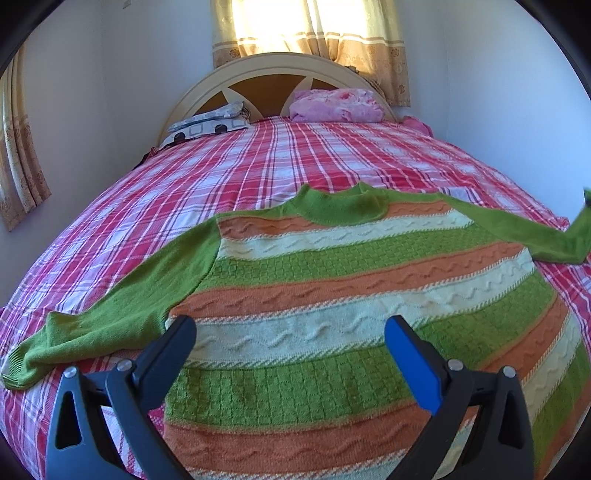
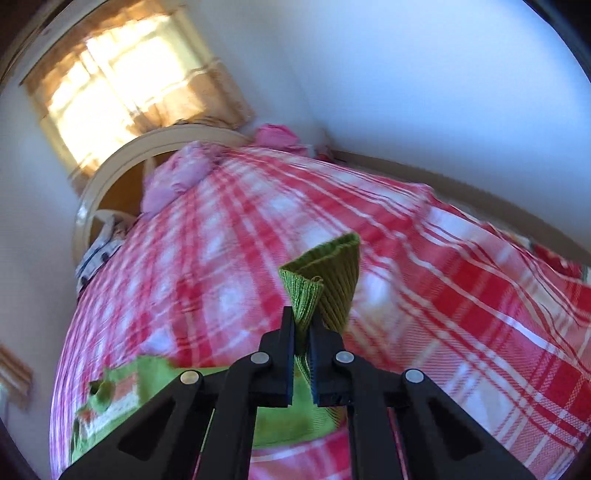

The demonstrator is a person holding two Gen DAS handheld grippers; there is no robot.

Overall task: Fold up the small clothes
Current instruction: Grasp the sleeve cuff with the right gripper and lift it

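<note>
Daylight pours through the curtained window (image 1: 306, 26) at 12 o'clock, blown out to white glare, and the room is bright. The left wrist view is sharp, the bed (image 1: 229, 173) bulging from fisheye distortion with dark corners. The right wrist view is tilted and motion-blurred; its window (image 2: 110, 85) glows at 10 o'clock.

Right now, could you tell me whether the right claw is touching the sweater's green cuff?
Touching: the right wrist view shows the right claw shut on the green cuff.
</note>
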